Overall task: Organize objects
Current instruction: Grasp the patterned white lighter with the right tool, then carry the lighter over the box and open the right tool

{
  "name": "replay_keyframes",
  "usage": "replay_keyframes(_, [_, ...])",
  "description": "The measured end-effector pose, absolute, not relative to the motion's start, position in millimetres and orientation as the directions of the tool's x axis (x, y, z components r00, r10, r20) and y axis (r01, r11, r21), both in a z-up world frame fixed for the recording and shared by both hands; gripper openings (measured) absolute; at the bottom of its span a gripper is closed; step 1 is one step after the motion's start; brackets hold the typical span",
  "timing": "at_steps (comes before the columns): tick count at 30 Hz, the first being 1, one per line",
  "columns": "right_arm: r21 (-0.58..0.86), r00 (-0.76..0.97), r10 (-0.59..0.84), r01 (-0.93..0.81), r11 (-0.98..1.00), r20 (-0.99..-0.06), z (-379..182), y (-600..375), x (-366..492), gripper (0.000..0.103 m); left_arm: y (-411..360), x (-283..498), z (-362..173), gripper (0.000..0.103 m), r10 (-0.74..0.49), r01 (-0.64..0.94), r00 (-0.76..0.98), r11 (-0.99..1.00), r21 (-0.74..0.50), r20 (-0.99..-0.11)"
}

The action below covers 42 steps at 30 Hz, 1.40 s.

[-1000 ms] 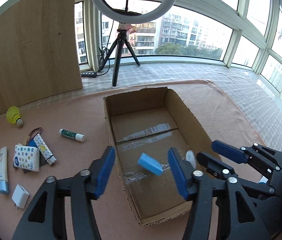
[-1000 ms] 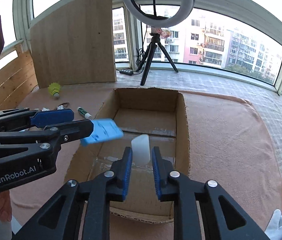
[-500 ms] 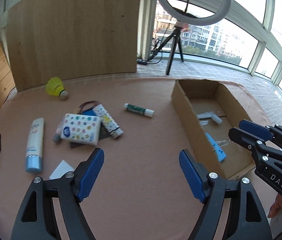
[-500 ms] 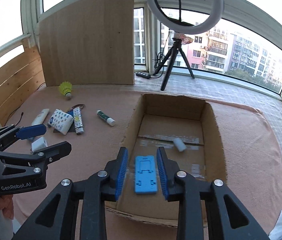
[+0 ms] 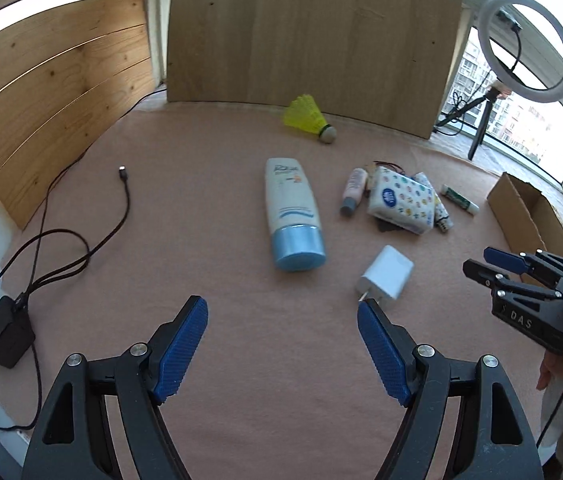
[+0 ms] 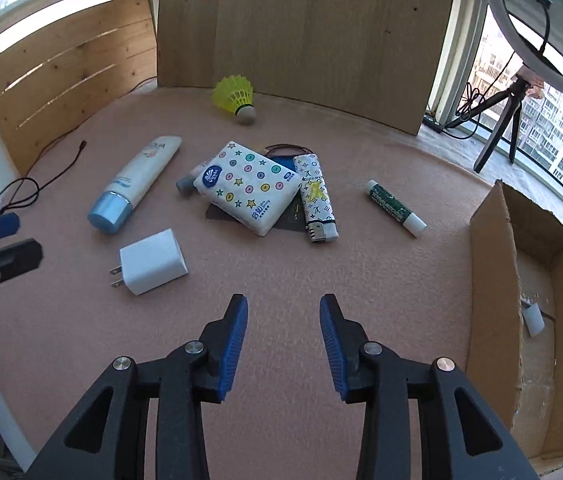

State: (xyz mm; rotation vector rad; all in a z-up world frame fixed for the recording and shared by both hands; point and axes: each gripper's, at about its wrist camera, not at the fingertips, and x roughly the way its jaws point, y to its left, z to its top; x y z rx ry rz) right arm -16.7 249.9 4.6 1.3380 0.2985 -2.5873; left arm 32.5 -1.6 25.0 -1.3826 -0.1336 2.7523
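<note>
Both empty: left gripper [image 5: 281,354] wide open, right gripper [image 6: 283,344] opening. Risk: tissue pack [image 6: 247,188] atop lighter [image 6: 317,200] — could drag neighbours.

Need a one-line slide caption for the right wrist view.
Right gripper, jaws opening and empty, above the pink mat, facing white charger, tissue pack and glue stick; cardboard box at right.

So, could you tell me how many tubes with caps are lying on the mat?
2: the large blue-capped tube left of the tissue pack, and a small grey-capped tube tucked against the pack's left edge. Others may be hidden beneath.
</note>
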Motion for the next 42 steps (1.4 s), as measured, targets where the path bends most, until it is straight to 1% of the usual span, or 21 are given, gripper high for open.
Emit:
replay_keyframes(5, [-0.153,-0.569,-0.028,0.268,-0.951,-0.822,-5.7,253.2,-58.4,0.035,-30.9,46.7,20.2,0.08,0.073,0.038,-0.593,-0.992,-0.118,-0.802])
replay_keyframes(9, [-0.186,-0.567,-0.019,0.302,-0.935,-0.824,-11.4,246.0,-85.8,0.035,-32.8,52.9,18.4,0.08,0.067,0.054,-0.59,-0.991,-0.122,-0.805])
replay_keyframes(12, [-0.145,-0.542,-0.044,0.302,-0.942,-0.839,-17.7,248.0,-99.9,0.034,-32.0,57.9,19.3,0.08,0.069,0.054,-0.591,-0.991,-0.124,-0.804])
replay_keyframes(13, [-0.126,-0.533,-0.058,0.301,-0.945,-0.844,-18.6,249.3,-102.1,0.025,-31.4,58.0,18.9,0.08,0.07,0.052,-0.591,-0.991,-0.125,-0.804])
replay_keyframes(14, [-0.108,-0.527,-0.071,0.301,-0.948,-0.847,-18.3,250.2,-102.1,0.021,-30.9,58.3,18.8,0.08,0.072,0.05,-0.592,-0.991,-0.126,-0.803])
replay_keyframes(20, [-0.051,-0.488,-0.126,0.335,-0.941,-0.864,-13.8,252.8,-75.8,0.021,-23.6,53.3,16.3,0.08,0.146,-0.017,-0.602,-0.985,-0.17,-0.785])
replay_keyframes(24, [0.001,-0.413,-0.182,0.402,-0.916,-0.892,-15.6,258.7,-34.0,0.021,-6.7,49.0,15.5,0.082,0.253,-0.159,-0.607,-0.968,-0.196,-0.753])
replay_keyframes(26, [0.052,-0.359,-0.255,0.487,-0.872,-0.898,-16.0,259.0,-7.3,0.021,7.8,49.1,14.0,0.082,0.326,-0.28,-0.594,-0.941,-0.19,-0.735])
replay_keyframes(28, [0.075,-0.295,-0.315,0.611,-0.788,-0.902,-16.6,253.0,23.2,0.021,27.3,53.2,10.0,0.082,0.378,-0.415,-0.575,-0.899,-0.14,-0.725])
replay_keyframes(30, [0.063,-0.227,-0.334,0.737,-0.673,-0.915,-20.4,242.9,54.0,0.021,47.8,62.4,4.0,0.082,0.45,-0.564,-0.534,-0.82,-0.096,-0.716])
replay_keyframes(33, [0.079,-0.126,-0.364,0.863,-0.498,-0.923,-22.5,234.5,86.8,0.022,77.6,79.2,-8.0,0.081,0.518,-0.743,-0.421,-0.668,-0.044,-0.745])
replay_keyframes(34, [0.091,-0.095,-0.369,0.886,-0.455,-0.925,-22.8,233.6,92.3,0.022,86.1,84.5,-11.8,0.079,0.53,-0.786,-0.379,-0.617,-0.038,-0.758])
replay_keyframes(36, [0.094,-0.058,-0.369,0.92,-0.381,-0.928,-22.7,232.9,99.4,0.022,99.6,93.2,-19.6,0.071,0.542,-0.849,-0.308,-0.528,-0.032,-0.782])
replay_keyframes(38, [0.079,-0.049,-0.368,0.942,-0.326,-0.928,-22.9,233.5,102.8,0.022,109.8,98.0,-27.8,0.054,0.551,-0.887,-0.236,-0.459,-0.055,-0.801])
replay_keyframes(40, [0.064,-0.046,-0.374,0.959,-0.277,-0.926,-23.7,234.2,104.9,0.022,117.2,99.7,-36.2,0.044,0.544,-0.906,-0.185,-0.418,-0.073,-0.819])
replay_keyframes(42, [0.025,-0.067,-0.381,0.973,-0.23,-0.922,-25.0,235.1,109.2,0.022,119.1,100.5,-36.2,0.044,0.561,-0.914,-0.172,-0.397,-0.081,-0.81])
